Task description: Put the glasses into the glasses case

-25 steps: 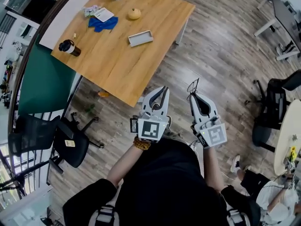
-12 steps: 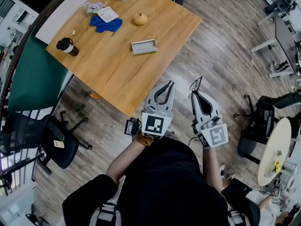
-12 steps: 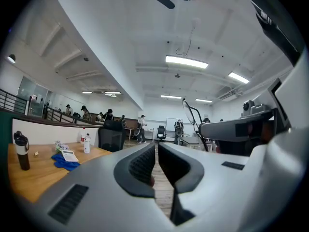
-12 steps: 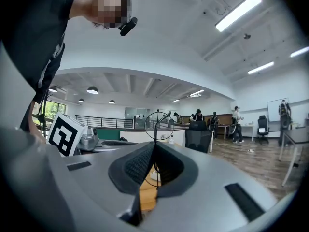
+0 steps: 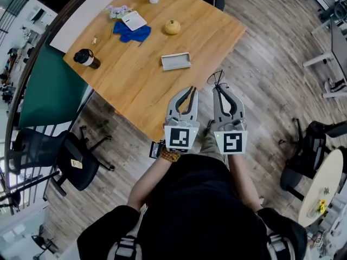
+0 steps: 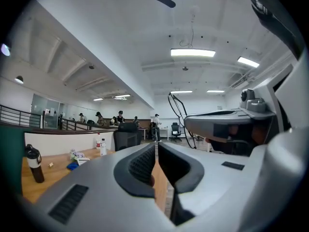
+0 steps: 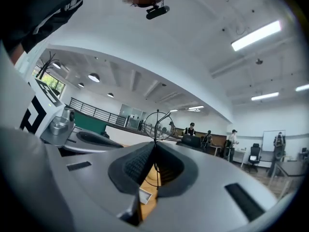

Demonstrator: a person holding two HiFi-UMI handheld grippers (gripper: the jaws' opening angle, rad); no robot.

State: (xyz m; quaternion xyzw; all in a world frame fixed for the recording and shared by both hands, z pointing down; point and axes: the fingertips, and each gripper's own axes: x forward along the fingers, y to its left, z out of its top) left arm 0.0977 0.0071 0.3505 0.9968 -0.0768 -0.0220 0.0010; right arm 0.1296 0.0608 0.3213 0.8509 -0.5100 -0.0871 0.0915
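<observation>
Two closed tools face the counter [image 5: 135,85]: the right tool [image 5: 219,86] pinches the wire glasses [image 5: 215,79], the left tool [image 5: 190,91] holds nothing, and the open glasses case [image 5: 176,61] lies on it ahead-left, long axis crosswise, nearer the left tool.

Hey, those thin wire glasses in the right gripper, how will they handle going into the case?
Probably very light: the glasses are just thin wire rims. Likely bendy and fragile, so the shut right gripper could warp them. Held by one thin wire, they may swivel or slip.
</observation>
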